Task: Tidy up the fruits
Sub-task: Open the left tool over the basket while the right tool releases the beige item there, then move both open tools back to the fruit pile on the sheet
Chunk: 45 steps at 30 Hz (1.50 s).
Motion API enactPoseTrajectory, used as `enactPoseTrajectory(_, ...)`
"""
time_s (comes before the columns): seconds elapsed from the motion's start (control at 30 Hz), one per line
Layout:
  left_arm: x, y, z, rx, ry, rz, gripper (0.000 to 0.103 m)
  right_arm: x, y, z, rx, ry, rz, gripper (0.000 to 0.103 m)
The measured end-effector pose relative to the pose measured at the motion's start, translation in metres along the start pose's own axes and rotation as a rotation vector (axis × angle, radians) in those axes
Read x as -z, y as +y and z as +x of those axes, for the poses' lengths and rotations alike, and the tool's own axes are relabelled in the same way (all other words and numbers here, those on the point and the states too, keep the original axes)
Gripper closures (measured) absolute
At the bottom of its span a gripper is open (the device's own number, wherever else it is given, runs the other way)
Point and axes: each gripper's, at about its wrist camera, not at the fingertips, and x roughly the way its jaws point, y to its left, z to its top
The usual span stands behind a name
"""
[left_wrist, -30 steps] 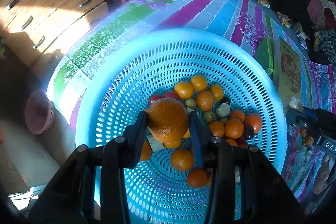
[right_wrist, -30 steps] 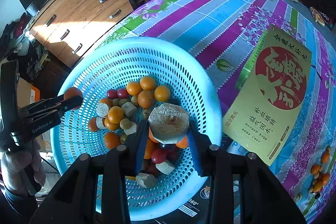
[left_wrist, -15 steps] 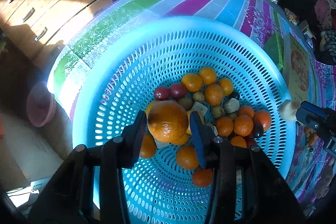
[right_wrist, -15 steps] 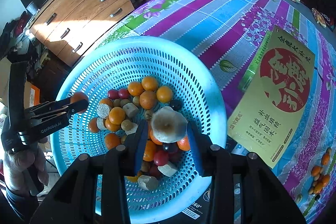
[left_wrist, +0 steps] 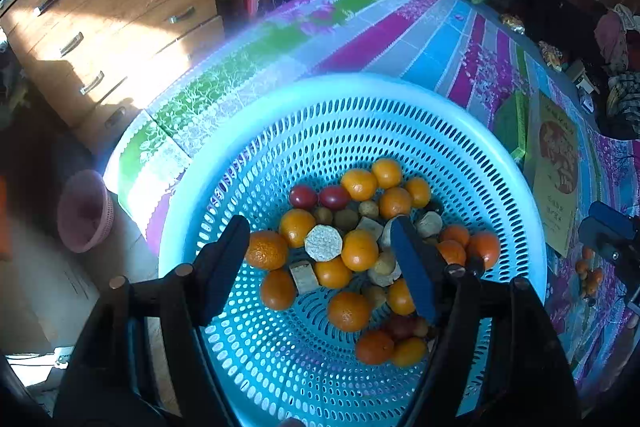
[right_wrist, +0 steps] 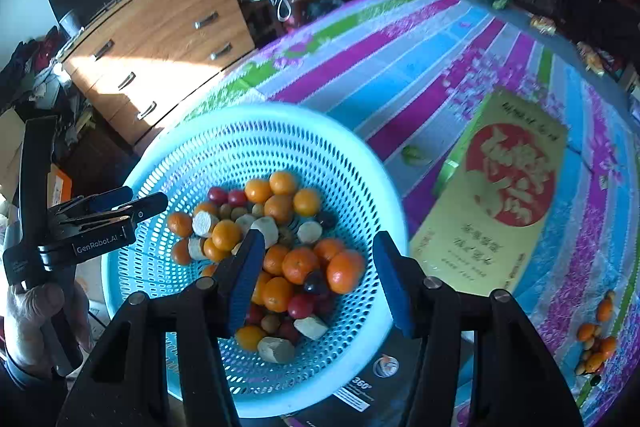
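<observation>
Two grippers are hanging over the basket (left_wrist: 400,95), both with jaws released and nothing between them. At the left, the left gripper (left_wrist: 320,259), jaws just widened, is hovering above the oranges (left_wrist: 359,250) piled in the basket on the table (right_wrist: 400,67). Further right, the right gripper (right_wrist: 316,267), jaws likewise just opening, is pointing down at that fruit; a yellow box (right_wrist: 500,203) is lying beside the basket.
</observation>
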Motion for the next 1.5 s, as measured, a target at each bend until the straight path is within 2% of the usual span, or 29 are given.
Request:
enactPoseTrajectory(0.03, 0.001, -0.003, -0.009, 0.003, -0.041, -0.002, 0.028, 0.002, -0.002, -0.009, 0.013, -0.028, 0.0, 0.043)
enactPoseTrajectory(0.07, 0.001, -0.007, -0.019, 0.008, -0.088, -0.005, 0.022, 0.004, -0.005, -0.021, 0.026, -0.068, 0.004, 0.043)
enactPoseTrajectory(0.1, 0.002, -0.011, -0.028, 0.018, -0.129, -0.008, 0.009, 0.007, -0.007, -0.03, 0.04, -0.099, 0.006, 0.043)
enactPoseTrajectory(0.17, 0.004, -0.022, -0.045, 0.044, -0.201, -0.005, 0.0, 0.013, -0.013, -0.054, 0.08, -0.164, 0.007, 0.043)
enactPoseTrajectory(0.37, 0.013, -0.063, -0.088, 0.076, -0.369, 0.057, 0.0, 0.039, -0.038, -0.121, 0.195, -0.33, 0.03, 0.043)
enactPoseTrajectory(0.4, 0.014, -0.072, -0.094, 0.063, -0.394, 0.075, 0.0, 0.044, -0.041, -0.13, 0.215, -0.353, 0.031, 0.043)
enactPoseTrajectory(0.5, 0.018, -0.092, -0.104, 0.057, -0.417, 0.108, 0.0, 0.063, -0.054, -0.158, 0.271, -0.412, 0.033, 0.043)
enactPoseTrajectory(0.6, 0.028, -0.117, -0.115, -0.003, -0.464, 0.156, 0.0, 0.081, -0.068, -0.179, 0.304, -0.445, 0.048, 0.038)
enactPoseTrajectory(0.7, 0.037, -0.143, -0.123, 0.045, -0.476, 0.21, 0.0, 0.099, -0.081, -0.198, 0.344, -0.483, 0.065, 0.038)
enactPoseTrajectory(0.97, 0.057, -0.227, -0.143, 0.083, -0.563, 0.337, 0.0, 0.147, -0.13, -0.238, 0.387, -0.523, 0.146, 0.037)
enactPoseTrajectory(1.03, 0.062, -0.243, -0.144, 0.114, -0.573, 0.358, 0.0, 0.159, -0.144, -0.243, 0.399, -0.523, 0.165, 0.037)
enactPoseTrajectory(1.13, 0.069, -0.275, -0.14, 0.174, -0.543, 0.394, 0.0, 0.177, -0.167, -0.246, 0.408, -0.511, 0.198, 0.037)
enactPoseTrajectory(1.33, 0.084, -0.338, -0.118, 0.255, -0.456, 0.474, 0.0, 0.222, -0.218, -0.249, 0.431, -0.488, 0.253, 0.037)
enactPoseTrajectory(1.5, 0.113, -0.387, -0.085, 0.31, -0.362, 0.568, 0.0, 0.281, -0.275, -0.235, 0.472, -0.443, 0.317, 0.037)
